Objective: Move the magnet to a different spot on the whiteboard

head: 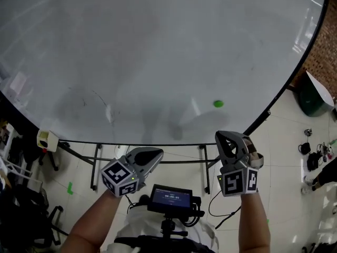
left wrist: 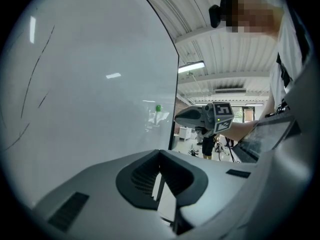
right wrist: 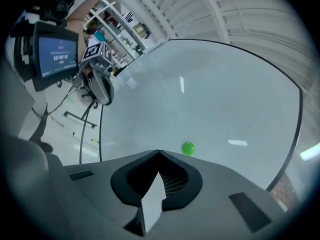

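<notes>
Magnet (head: 218, 104): small, round, green. It is being carried on the whiteboard (head: 158, 51), in the lower right part of the board's face as the head view gives it, short of the black frame (head: 295, 73). It is being shown well apart from both grippers.

Whiteboard: large, white, glossy. Ceiling lights are being reflected in it, and faint pen marks (head: 95, 101) are being shown left of centre. It is being borne on a dark metal stand (head: 97, 165).

Right gripper (head: 226, 138): being held below the magnet, in front of the board's lower edge, marker cube toward the person. In its own view its fingers (right wrist: 150, 159) are being kept pressed together with nothing between them, and the magnet (right wrist: 188, 148) is being seen just above their tip.

Left gripper (head: 157, 153): being held to the left of the right one, at about the same height. Its fingers (left wrist: 150, 159) are likewise being kept together and are gripping nothing. In its view the magnet (left wrist: 158, 108) is being seen far off, near the board's edge.

Screen (head: 171, 196): lit, being carried between the two forearms.

Box (head: 46, 139): small, cream, being seen at the board's lower left edge.

Floor (head: 284, 157): pale tiles, on which cables (head: 310, 152) are lying at the right.
</notes>
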The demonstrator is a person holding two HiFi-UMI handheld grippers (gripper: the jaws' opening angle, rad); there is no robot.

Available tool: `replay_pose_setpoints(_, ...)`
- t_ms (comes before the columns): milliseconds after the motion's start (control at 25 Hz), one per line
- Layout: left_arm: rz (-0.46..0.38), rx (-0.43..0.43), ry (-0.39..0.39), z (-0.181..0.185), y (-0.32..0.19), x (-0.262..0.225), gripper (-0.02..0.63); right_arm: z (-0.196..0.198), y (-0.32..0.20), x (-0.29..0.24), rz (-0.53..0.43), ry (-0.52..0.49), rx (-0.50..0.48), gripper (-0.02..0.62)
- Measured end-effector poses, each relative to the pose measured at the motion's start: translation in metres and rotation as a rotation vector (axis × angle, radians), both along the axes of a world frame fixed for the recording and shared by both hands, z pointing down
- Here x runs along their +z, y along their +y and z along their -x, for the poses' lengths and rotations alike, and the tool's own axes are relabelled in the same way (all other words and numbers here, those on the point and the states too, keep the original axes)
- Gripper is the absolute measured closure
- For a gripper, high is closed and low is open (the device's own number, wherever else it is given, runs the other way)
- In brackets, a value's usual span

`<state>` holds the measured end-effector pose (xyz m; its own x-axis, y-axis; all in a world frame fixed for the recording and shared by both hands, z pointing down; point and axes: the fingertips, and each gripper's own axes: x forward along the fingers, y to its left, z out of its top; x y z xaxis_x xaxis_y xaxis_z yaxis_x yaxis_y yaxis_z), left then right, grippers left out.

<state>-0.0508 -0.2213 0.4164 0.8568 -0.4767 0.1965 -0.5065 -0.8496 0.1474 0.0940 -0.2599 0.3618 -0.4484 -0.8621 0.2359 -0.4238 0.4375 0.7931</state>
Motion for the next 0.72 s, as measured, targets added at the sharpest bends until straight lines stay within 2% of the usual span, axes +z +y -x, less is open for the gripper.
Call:
replay_pose_setpoints(120,0.003,0.009,0.026,0.007,-0.003,-0.002,0.591,0.001,-0.008,-0.001,-0.027,0.133,0.038,0.588)
replay_pose_setpoints(240,0.01,0.006,0.042,0.013,-0.005,0.002,0.591,0.001,-0.017,0.002,-0.022,0.206,0.063,0.584)
replay_pose_setpoints(480,0.006,0.006,0.05,0.027,-0.015,0.003,0.591,-0.006,-0.041,-0.011,-0.066,0.268,0.14,0.518)
replay_pose_setpoints(720,0.017,-0.002,0.052,0.039,-0.021,0.005,0.591,-0.003,-0.06,-0.029,-0.114,0.317,0.192,0.482)
